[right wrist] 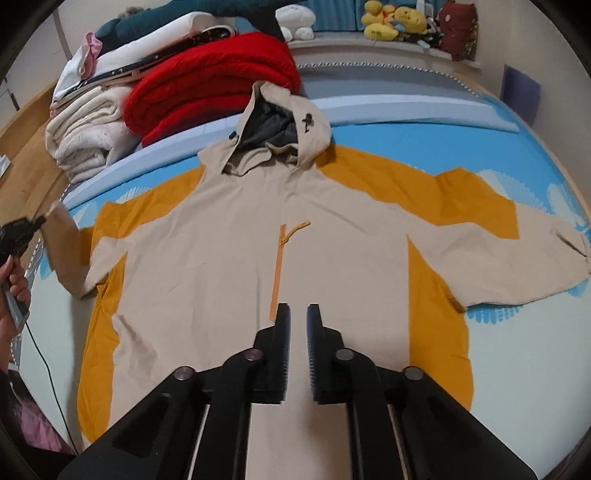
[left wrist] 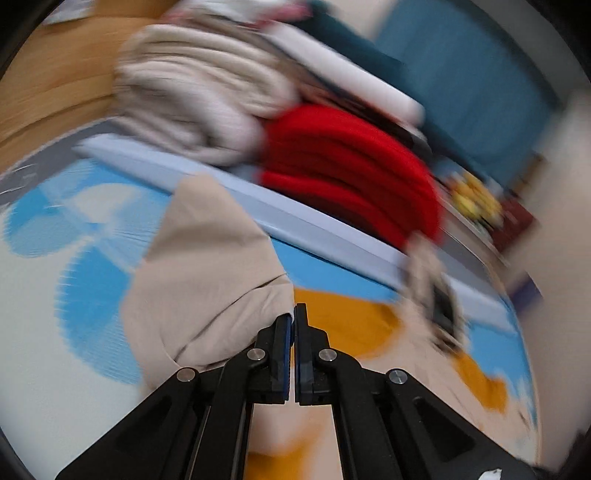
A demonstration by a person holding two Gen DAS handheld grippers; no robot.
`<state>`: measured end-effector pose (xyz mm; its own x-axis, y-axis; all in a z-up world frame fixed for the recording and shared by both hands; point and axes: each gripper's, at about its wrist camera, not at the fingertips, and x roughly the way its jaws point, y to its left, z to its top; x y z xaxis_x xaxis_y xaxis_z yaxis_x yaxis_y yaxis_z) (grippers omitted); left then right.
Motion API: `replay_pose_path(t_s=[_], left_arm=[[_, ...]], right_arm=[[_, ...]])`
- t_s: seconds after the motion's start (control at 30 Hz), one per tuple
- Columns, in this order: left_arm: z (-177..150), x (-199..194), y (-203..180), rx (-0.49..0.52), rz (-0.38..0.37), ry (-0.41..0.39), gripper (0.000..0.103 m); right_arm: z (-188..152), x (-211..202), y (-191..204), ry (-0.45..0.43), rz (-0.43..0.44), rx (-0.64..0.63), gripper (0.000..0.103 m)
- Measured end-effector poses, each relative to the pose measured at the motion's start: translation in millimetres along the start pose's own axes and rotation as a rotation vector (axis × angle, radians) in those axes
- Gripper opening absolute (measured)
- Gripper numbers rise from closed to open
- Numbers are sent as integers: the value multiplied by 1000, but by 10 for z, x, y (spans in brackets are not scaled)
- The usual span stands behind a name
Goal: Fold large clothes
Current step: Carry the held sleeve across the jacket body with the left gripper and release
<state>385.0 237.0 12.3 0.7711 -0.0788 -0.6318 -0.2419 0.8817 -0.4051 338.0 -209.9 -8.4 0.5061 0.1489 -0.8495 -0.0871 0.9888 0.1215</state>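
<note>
A beige and orange hooded jacket [right wrist: 229,258] lies face up and spread out on the bed, hood [right wrist: 284,122] toward the far side. My left gripper [left wrist: 294,314] is shut on the end of the jacket's beige sleeve [left wrist: 207,258]. The right wrist view shows it at the far left edge [right wrist: 37,221], holding that sleeve end lifted off the bed. My right gripper [right wrist: 298,310] hovers over the jacket's lower front. Its jaws are almost together with a narrow gap, and nothing is between them. The left wrist view is blurred by motion.
Folded red [right wrist: 214,85] and cream blankets [right wrist: 88,136] are stacked along the bed's far left edge. Plush toys [right wrist: 391,22] line the shelf behind. A person's hand [right wrist: 11,295] and a black cable [right wrist: 48,369] are at the left. The blue patterned sheet [right wrist: 517,369] shows around the jacket.
</note>
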Motion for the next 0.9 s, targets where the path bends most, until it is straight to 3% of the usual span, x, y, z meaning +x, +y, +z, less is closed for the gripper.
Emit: replay_pose_path(t_s=[0.1,0.17,0.2,0.23,0.27,0.33,0.43,0.6,0.67,0.73,0.77,0.83,0.9], left_arm=[[-359,171,-770,107,-129,105,0],[-658,314,-1208,164,-221,218,2],[-779,409,-1363,180,-248,293,7],[-925,540,-1516,196,-275,416,20],[-982,577,-1577,199,-259,469,26],[-917,452,-1570,169,-180,455,24],[-656,125,-1391,88,-132,407,24],[-445,-476,-965,3,62,240,27],[-569,-536,-776,23,155,179,27],[-611,-343,-623,50,324,232,24],[-587,-282,-564,28,326,253,24],[-468,-194,-425,-47,244,265,25],[-378,-138,-393,-33,271,258,25]], right_arm=[[-29,-35,-20,4,23,40,9],[-25,-43,-22,4,27,52,10],[-18,-45,-17,3,28,53,10],[6,-37,4,6,34,48,11],[9,-24,13,9,36,40,12],[57,16,52,21,40,21,18],[131,34,79,16,65,28,19],[234,54,303,-14,131,8,15],[257,80,480,-29,154,-11,9],[255,139,655,-30,184,-42,9],[243,176,746,-28,196,-63,9],[199,275,934,-18,216,-118,10],[144,381,1118,-10,228,-179,10]])
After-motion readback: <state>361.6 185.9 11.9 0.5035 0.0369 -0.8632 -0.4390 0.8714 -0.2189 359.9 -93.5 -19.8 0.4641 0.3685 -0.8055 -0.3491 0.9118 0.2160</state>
